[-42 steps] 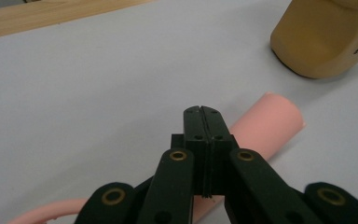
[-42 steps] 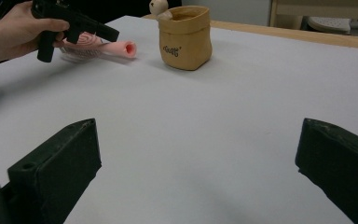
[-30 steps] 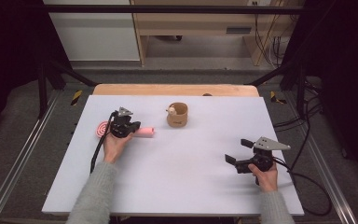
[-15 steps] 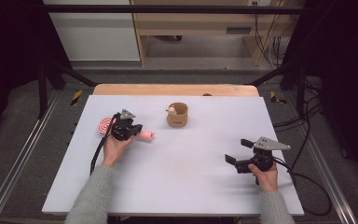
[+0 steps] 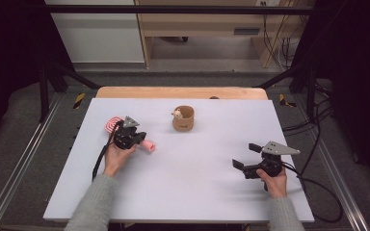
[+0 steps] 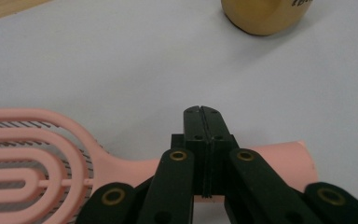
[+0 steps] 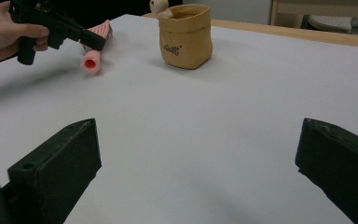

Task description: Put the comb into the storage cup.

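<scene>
Toward the left edge of the white table (image 5: 183, 192), a pink hairbrush (image 5: 113, 124) is lying flat, its looped head pointing at the far left corner and its round handle (image 6: 279, 161) pointing toward the middle. The left gripper (image 5: 136, 138) is hovering directly over that handle, jaws pressed fully together with nothing between them (in the left gripper view the two black tips are meeting edge to edge above the pink shaft, not around it). Further right, near the middle of the far edge, a small tan pouch (image 5: 183, 118) is standing upright with a little pale figure (image 5: 177, 114) peeking over its rim. Near the right edge, toward the near side, the right gripper (image 5: 246, 158) is sitting low above bare table, jaws spread wide and holding nothing.
</scene>
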Tool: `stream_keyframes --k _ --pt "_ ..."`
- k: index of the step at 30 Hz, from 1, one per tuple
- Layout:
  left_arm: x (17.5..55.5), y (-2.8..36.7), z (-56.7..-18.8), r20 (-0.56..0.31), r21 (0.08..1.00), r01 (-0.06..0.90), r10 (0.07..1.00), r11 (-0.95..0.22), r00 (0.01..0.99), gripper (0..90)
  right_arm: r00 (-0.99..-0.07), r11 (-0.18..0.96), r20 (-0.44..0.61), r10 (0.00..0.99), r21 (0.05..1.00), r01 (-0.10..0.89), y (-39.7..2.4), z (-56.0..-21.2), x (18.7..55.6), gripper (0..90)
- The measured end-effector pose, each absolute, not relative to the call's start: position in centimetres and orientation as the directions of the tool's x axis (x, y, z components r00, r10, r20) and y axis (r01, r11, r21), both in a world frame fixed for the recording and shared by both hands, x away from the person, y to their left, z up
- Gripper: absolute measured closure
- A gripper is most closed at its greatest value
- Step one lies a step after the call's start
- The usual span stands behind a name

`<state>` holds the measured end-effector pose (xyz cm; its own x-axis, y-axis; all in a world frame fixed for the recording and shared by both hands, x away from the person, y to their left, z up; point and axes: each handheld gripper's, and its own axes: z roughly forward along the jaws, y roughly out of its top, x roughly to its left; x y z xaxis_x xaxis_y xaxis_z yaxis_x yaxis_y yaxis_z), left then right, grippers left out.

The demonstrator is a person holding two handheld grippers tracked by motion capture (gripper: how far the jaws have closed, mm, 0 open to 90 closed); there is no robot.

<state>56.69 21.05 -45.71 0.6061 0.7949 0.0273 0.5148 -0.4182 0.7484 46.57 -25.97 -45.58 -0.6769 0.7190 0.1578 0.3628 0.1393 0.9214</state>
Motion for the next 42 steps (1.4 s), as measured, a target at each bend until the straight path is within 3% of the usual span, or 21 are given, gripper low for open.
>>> stream_keyframes --k 42 --pt "52.3 22.5 -45.4 0.122 0.696 0.503 0.774 -0.513 0.621 89.7 -0.677 0.143 0.157 0.719 0.920 0.365 -25.9 -45.6 46.6 0.4"
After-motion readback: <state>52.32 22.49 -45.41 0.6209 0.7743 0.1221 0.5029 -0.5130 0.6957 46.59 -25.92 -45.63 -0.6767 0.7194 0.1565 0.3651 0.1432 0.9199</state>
